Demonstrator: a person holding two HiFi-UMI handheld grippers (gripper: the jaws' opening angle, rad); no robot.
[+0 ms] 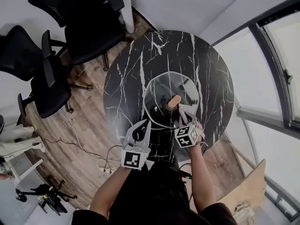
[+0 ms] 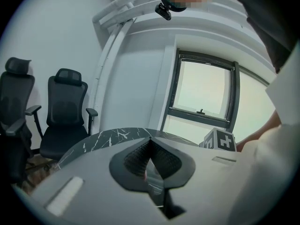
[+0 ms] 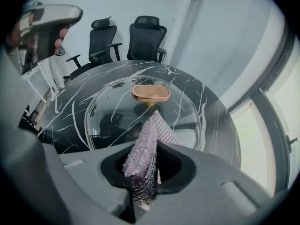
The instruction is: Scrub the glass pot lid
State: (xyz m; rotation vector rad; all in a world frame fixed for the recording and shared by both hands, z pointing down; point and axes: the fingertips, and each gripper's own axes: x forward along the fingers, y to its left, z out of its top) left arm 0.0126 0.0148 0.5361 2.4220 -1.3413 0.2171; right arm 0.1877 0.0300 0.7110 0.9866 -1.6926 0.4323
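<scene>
Glass pot lid [image 1: 161,90]: stiff, slick, probably fragile. Best hold is the knob [image 3: 150,93] or rim. Right gripper [image 3: 149,139] pinches scrub cloth [image 3: 143,161]. Left gripper [image 2: 150,149] jaws pressed together, empty.

**Soft daylight, fisheye edges**

Daylight comes from the window [image 2: 204,97] — blown out to near white. The dark counter [image 1: 126,78] has a dull sheen, and the lid [image 3: 117,111] carries pale reflections. Both gripper views bend strongly and fall to black at the corners — their nearest foreground is soft.

clear round glass lid [image 1: 168,99], flat on table [image 1: 126,86]
</scene>
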